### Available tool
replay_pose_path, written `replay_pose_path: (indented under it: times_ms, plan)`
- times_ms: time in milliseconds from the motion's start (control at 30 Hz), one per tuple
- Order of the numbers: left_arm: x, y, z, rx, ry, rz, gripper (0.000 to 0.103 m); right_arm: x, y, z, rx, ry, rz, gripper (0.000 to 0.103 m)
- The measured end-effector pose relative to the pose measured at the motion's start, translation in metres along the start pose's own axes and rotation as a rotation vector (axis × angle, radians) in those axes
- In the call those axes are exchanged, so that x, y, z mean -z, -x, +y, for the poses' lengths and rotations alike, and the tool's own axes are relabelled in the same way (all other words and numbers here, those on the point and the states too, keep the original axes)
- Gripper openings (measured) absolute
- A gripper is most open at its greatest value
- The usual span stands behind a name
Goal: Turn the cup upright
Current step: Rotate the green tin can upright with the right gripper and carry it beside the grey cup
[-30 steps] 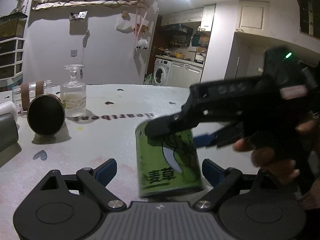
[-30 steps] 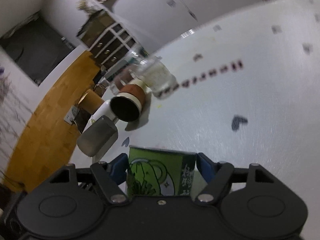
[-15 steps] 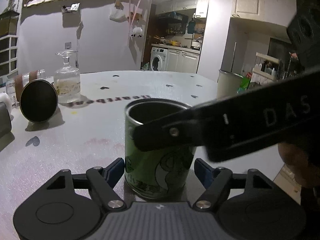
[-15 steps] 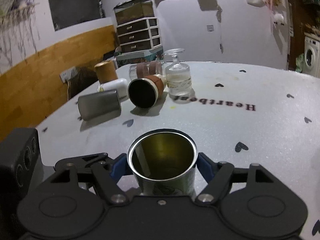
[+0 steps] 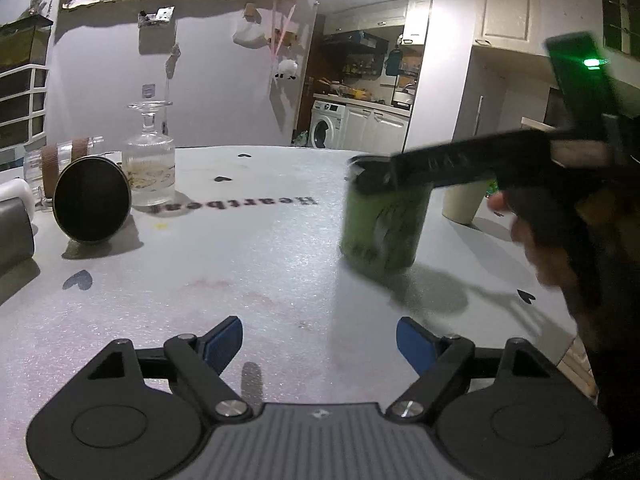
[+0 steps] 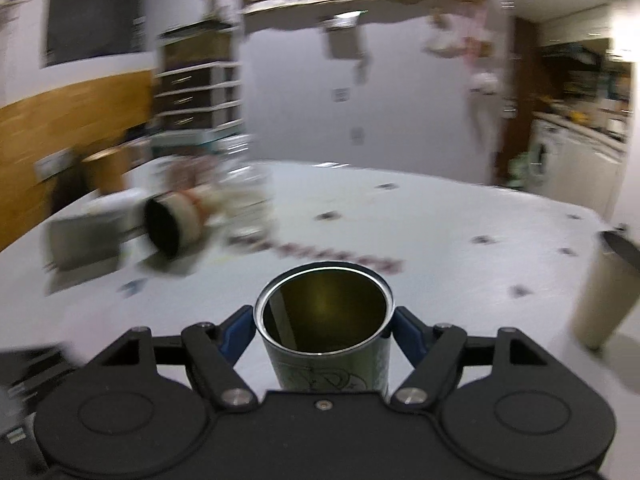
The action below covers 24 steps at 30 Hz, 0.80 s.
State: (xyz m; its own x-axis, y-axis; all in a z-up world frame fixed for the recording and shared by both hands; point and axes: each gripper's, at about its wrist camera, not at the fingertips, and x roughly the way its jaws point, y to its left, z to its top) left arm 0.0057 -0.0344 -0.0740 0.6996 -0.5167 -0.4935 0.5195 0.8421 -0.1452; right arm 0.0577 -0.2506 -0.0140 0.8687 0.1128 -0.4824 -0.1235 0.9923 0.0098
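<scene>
My right gripper (image 6: 323,330) clamps the cup (image 6: 326,332) upright at its rim, light, slick steel; left gripper (image 5: 319,342) gapes empty at six o'clock.

i'm counting one green cup (image 5: 380,228) on the table (image 5: 248,256), mouth up, and two grippers in play: the left gripper (image 5: 319,342) and the right gripper (image 6: 323,330). off to the far side i've got one glass decanter (image 5: 150,168), one cup lying on its side with a dark round end (image 5: 92,200) facing me, one clear jar with brown bands (image 5: 52,160), one grey metal flask (image 5: 14,236) lying down and one white thing (image 5: 14,190) behind it, too cropped to name. add one beige tumbler (image 6: 606,292) standing alone, one brown cylinder (image 6: 106,172) at the back, blurred, and i count one washing machine (image 5: 326,124) in the kitchen beyond.
</scene>
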Motion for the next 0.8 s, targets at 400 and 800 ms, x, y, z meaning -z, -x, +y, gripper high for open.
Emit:
replay_pose_path:
  times_ms: [400,800]
  plan:
    - [0.0,-0.001,0.002,-0.008,0.01,0.002,0.085,-0.022,-0.054,-0.102,0.265,-0.224,-0.05,0.075]
    - [0.0,0.002,0.003,-0.022,0.023,0.0,0.085,-0.012,-0.076,-0.122,0.302,-0.32,-0.037,0.096]
